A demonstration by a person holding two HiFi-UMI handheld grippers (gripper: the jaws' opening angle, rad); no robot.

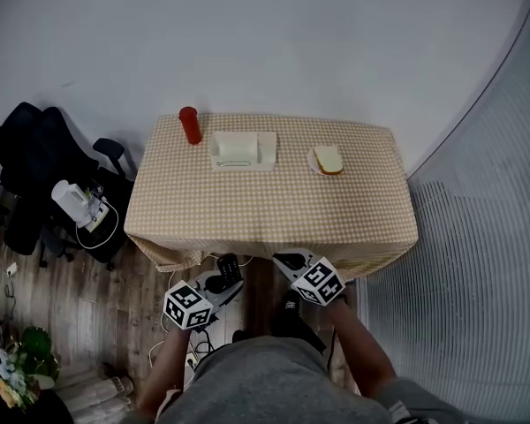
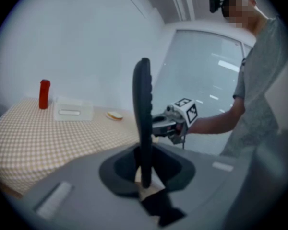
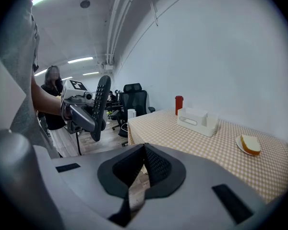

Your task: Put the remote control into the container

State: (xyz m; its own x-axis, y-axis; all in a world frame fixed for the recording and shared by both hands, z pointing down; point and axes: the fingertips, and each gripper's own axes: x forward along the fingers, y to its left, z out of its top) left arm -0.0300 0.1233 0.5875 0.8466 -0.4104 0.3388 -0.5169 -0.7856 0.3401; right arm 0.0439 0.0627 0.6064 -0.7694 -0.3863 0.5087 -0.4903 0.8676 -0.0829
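Nearest the person, the left gripper (image 1: 223,276) is pinching the remote control (image 2: 143,114) by its lower end. Its fingers are pressing on the two faces, so the remote is standing upright, edge-on to that gripper's camera. Just beside it the right gripper (image 1: 287,261) is carrying nothing, its fingers (image 3: 157,165) pressed together. Both are hovering off the near edge of the surface (image 1: 274,215), over the wooden floor (image 1: 79,316).

The grip is sitting low on a long, top-heavy remote, so I judge that it could pivot or slip between the fingers during the reach across. If it is arriving tilted, its free end could catch the rim and shove the light container away, or knock the red bottle (image 1: 190,124) over.

At the far side the white container (image 1: 243,149) is sitting between that bottle, just beside it, and a plate of bread (image 1: 327,160). It seems to be divided into compartments. Nothing dark is showing inside, and whether anything pale is lying there I cannot tell.
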